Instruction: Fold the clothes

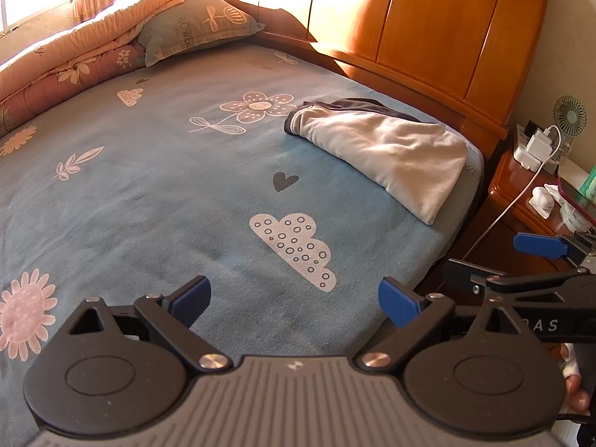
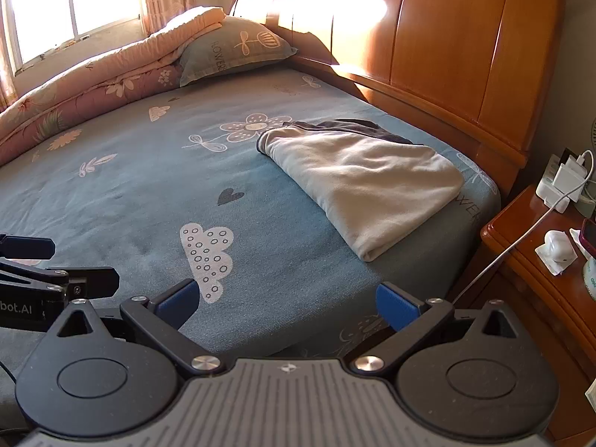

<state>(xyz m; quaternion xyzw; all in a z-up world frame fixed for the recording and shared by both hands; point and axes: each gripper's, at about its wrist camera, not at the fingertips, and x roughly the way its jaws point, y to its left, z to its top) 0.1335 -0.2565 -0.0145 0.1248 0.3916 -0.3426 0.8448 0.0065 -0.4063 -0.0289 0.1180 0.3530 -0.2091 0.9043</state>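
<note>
**Seemingly near the end: one garment lies folded by the headboard**

Already the pale garment (image 2: 365,186) looks folded: it lies as a compact, layered rectangle on the bed (image 2: 130,201), near the wooden headboard (image 2: 447,56) and close to the edge beside the nightstand (image 2: 529,260). A dark collar or trim shows along its far side. Its edges are fairly even, though the surface keeps a few soft wrinkles.

Both tools hang well back from it, over the near part of the blue patterned sheet. The left gripper (image 1: 294,300) has its fingers spread wide with nothing between them; the right gripper (image 2: 287,301) is likewise spread and empty. Neither touches the cloth. Each shows at the edge of the other's view, so they are side by side.

No other loose clothing shows on the sheet in either view; only a rolled quilt (image 1: 74,52) and a pillow (image 1: 197,26) sit at the far side. Judging from that, the folding of this piece appears done, and what may be left is at most a smoothing or a squaring of the stack, or a new garment from out of view.
</note>
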